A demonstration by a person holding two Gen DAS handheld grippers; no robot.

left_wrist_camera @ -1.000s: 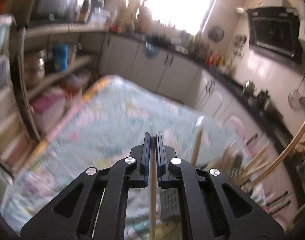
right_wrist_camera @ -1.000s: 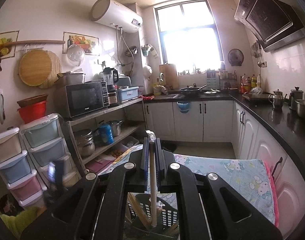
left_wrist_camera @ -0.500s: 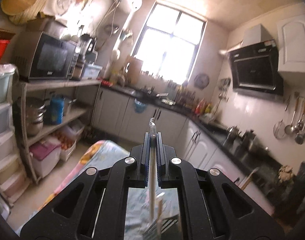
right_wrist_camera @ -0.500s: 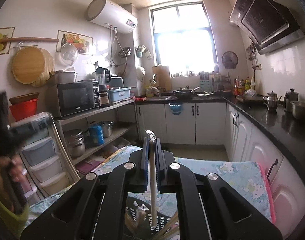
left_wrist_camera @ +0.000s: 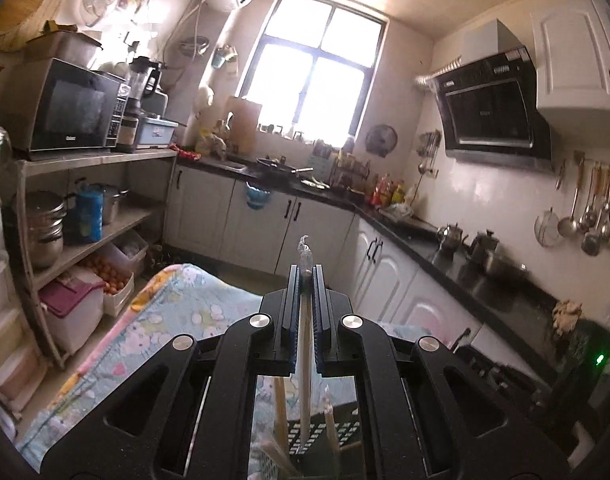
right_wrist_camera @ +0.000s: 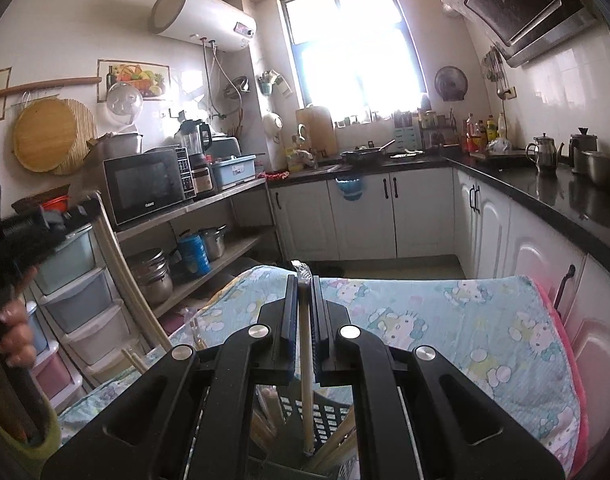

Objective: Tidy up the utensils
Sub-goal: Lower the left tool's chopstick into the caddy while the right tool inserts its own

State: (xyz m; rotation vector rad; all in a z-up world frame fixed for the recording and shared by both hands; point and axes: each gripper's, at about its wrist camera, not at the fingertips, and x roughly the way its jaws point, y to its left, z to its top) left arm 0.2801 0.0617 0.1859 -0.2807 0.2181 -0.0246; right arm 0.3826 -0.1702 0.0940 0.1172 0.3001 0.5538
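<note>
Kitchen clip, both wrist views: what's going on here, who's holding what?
A person holds a gripper in each hand. The left gripper is shut on a wrapped chopstick, and the right gripper is shut on another chopstick. Both sticks hang upright, tips down over a dark slotted utensil basket that already holds several chopsticks, on the cartoon-print cloth. Neither stick has been released.

Two hand-held grippers were in use, the left hand-held gripper [left_wrist_camera: 304, 280] and the right hand-held gripper [right_wrist_camera: 304, 292], and each held one wrapped chopstick: one [left_wrist_camera: 305, 344] in the left, one [right_wrist_camera: 305, 360] in the right. One dark slotted basket [right_wrist_camera: 329, 412] stood below. One microwave [right_wrist_camera: 149, 184], one blender [right_wrist_camera: 195, 140], one water heater [right_wrist_camera: 203, 16] and two metal kettles [right_wrist_camera: 545, 152] [right_wrist_camera: 583, 148] were visible.
</note>
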